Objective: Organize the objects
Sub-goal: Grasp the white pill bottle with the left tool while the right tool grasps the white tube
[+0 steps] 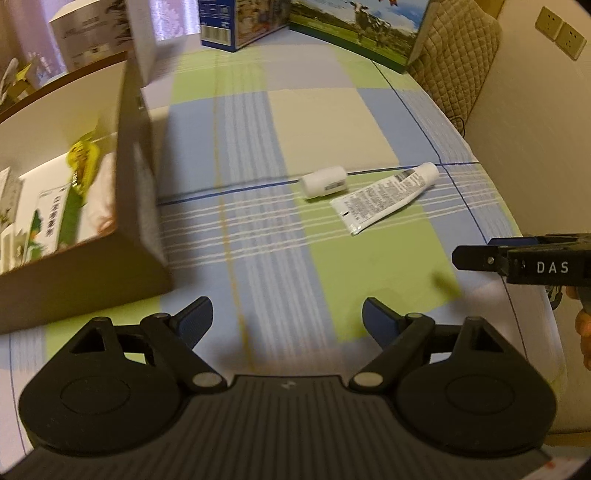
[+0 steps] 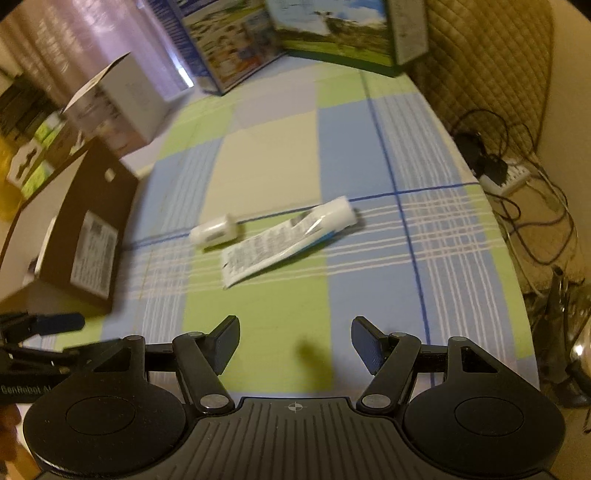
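Observation:
A white squeeze tube [image 1: 384,197] [image 2: 284,240] with printed text lies on the checked cloth, its cap toward the right. Just left of it rests a small white bottle [image 1: 324,182] [image 2: 216,230] on its side. My left gripper [image 1: 286,319] hovers open over the cloth, short of both, with nothing between its fingers. My right gripper [image 2: 293,341] is open too and empty, nearer the tube. An open brown cardboard box [image 1: 136,184] [image 2: 92,221] stands to the left, holding green and white packages [image 1: 79,166].
The right gripper's side [image 1: 524,258] juts in at the right edge of the left wrist view. Cartons [image 1: 354,26] [image 2: 229,40] stand along the far edge of the table. A white box [image 2: 122,103] sits behind the brown one. Cables and a power strip [image 2: 506,177] lie off the table's right edge.

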Action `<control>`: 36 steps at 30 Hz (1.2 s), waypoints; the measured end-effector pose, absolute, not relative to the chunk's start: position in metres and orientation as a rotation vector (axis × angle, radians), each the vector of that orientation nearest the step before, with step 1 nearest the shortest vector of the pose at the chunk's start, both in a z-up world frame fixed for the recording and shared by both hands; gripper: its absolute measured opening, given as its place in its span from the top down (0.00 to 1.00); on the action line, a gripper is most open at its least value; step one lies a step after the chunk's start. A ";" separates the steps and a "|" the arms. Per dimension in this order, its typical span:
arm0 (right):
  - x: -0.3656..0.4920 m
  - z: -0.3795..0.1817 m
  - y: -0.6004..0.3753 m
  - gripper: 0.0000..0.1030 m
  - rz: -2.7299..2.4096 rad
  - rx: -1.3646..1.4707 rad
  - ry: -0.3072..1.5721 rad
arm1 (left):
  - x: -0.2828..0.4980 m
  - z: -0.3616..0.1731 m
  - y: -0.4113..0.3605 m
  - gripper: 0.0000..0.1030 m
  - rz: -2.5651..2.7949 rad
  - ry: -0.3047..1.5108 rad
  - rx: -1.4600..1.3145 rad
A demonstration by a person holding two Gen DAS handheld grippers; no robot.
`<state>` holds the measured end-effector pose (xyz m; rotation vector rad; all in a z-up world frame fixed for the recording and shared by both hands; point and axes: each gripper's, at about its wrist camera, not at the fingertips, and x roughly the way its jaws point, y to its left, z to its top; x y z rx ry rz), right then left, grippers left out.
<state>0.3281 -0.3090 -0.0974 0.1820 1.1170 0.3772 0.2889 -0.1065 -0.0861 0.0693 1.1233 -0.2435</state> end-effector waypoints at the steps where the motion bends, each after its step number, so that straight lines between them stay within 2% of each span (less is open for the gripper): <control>1: 0.332 -0.098 -0.310 0.37 0.373 0.200 1.116 | 0.293 -0.088 -0.111 0.19 -0.249 1.122 0.071; 12: 0.358 -0.113 -0.326 0.40 0.294 0.272 1.111 | 0.340 -0.107 -0.138 0.29 -0.262 1.126 0.090; 32: 0.367 -0.121 -0.373 0.40 0.149 0.377 1.109 | 0.415 -0.149 -0.171 0.29 -0.184 1.164 -0.064; 35: 0.369 -0.121 -0.365 0.40 0.180 0.397 1.113 | 0.418 -0.152 -0.170 0.42 -0.178 1.157 -0.064; 36: 0.370 -0.121 -0.361 0.40 0.195 0.401 1.116 | 0.419 -0.153 -0.170 0.50 -0.179 1.157 -0.063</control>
